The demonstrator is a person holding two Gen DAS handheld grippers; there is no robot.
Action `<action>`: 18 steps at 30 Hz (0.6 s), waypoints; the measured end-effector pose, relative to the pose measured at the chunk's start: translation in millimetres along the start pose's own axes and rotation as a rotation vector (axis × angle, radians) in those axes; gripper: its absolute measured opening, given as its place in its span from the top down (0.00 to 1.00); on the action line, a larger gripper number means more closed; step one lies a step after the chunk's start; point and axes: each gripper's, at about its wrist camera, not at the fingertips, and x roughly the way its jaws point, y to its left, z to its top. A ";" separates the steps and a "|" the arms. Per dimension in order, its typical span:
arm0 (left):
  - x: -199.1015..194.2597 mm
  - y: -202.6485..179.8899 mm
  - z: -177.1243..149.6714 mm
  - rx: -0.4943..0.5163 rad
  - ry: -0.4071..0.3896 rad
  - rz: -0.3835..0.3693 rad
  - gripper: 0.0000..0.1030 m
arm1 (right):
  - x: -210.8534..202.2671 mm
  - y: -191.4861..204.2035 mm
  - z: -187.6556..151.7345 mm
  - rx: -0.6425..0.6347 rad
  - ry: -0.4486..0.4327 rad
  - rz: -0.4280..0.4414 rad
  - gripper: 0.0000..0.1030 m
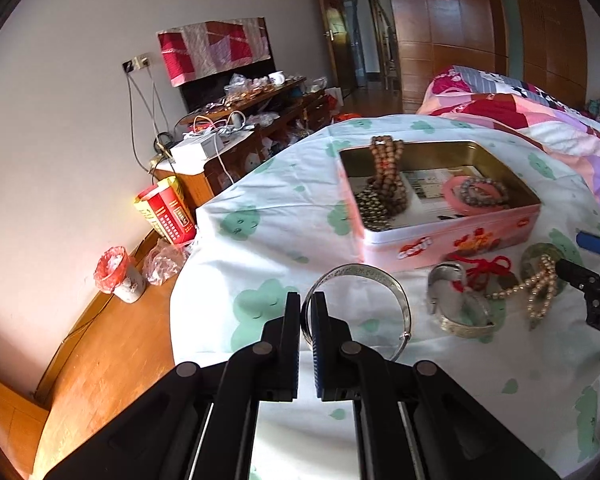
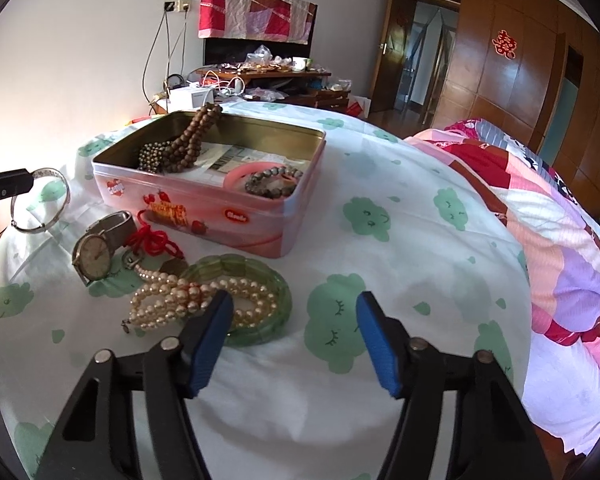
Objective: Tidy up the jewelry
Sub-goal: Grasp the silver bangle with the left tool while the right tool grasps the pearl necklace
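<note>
The left gripper sits at lower centre of its own view, its black fingers closed nearly together on the rim of a thin silver bangle. The right gripper sits at lower centre of its view, blue-padded fingers spread wide apart, gripping nothing.

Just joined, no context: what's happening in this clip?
A person is sorting jewelry into a pink tin on a bed. The left gripper is shut on a silver bangle; the right gripper hangs open beside a pearl necklace and green bangle. A wristwatch also lies outside the tin.
</note>
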 end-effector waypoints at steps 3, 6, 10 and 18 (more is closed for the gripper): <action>1.9 2.6 -1.6 -0.011 0.005 -0.003 0.96 | 3.6 0.7 -0.4 -0.005 0.016 0.015 0.57; 3.3 0.6 -3.0 -0.011 0.009 -0.010 0.96 | 5.9 -2.5 0.1 0.012 0.031 0.034 0.61; 3.4 -2.0 -4.6 -0.012 0.014 -0.022 0.96 | 11.4 -10.1 0.2 0.055 0.065 0.081 0.81; 0.1 0.6 -4.8 -0.021 0.010 -0.028 0.96 | -7.0 -12.5 -2.6 0.078 -0.003 0.080 0.92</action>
